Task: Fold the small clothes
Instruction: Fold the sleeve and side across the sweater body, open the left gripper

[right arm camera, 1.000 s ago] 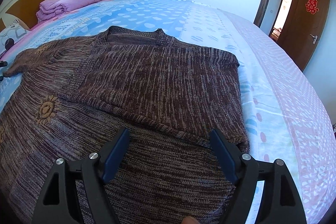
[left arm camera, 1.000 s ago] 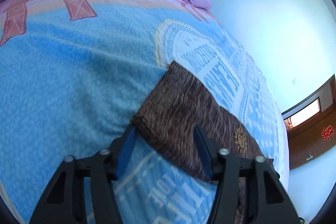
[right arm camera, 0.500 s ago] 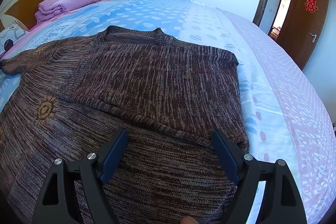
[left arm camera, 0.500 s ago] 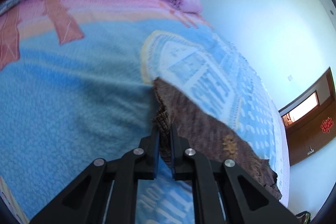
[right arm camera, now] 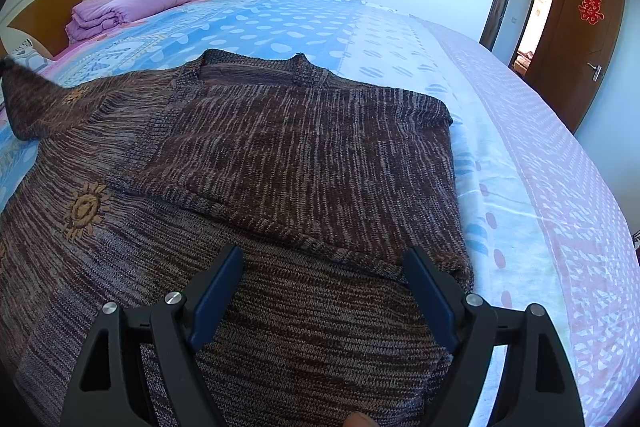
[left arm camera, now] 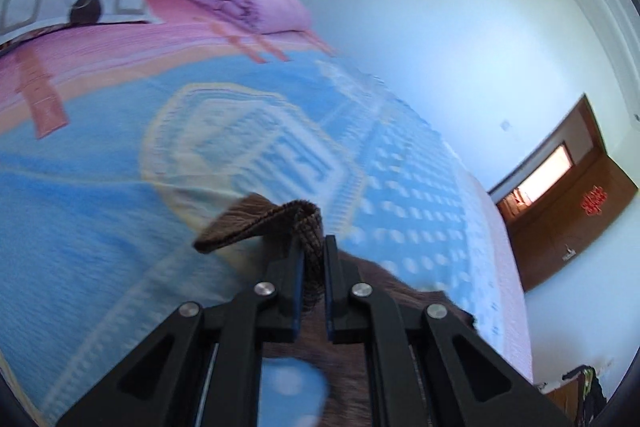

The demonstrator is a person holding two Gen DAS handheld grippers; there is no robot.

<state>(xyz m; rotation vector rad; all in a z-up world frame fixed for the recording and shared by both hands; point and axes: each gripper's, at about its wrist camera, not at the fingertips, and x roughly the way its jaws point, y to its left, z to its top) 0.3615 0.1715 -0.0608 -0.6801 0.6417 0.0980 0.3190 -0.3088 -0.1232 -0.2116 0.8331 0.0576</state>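
Your brown sweater (right arm camera: 280,163) lies flat on the bed (right arm camera: 520,187), on the blue and pink bedspread. One side is done: the sleeve on the right of the right wrist view is folded in across the chest, and its cuff edge lies just in front of your right claw (right arm camera: 324,287).

The other sleeve (left arm camera: 256,223) is not folded yet. Your left claw (left arm camera: 312,263) is closed tight on its cuff, and the cuff sticks up between the two blue pads and curls over to the left. In the right wrist view you can see that sleeve pulled up into a point at the far left edge. So this step looks like it is just starting.

Your right claw is wide open and holds nothing. It hangs just over the bottom part of the sweater. I cannot tell if it touches the knit.

What I think is left: lay this sleeve across the chest like the first one, then fold the bottom up.

Some things are hard to see. The left wrist view is blurry, and the claw hides most of the sweater there. The bottom hem is cut off in both views. At the bottom edge of the right wrist view there is a tiny bit of a fingertip (right arm camera: 358,419), and nothing more of your hand shows.
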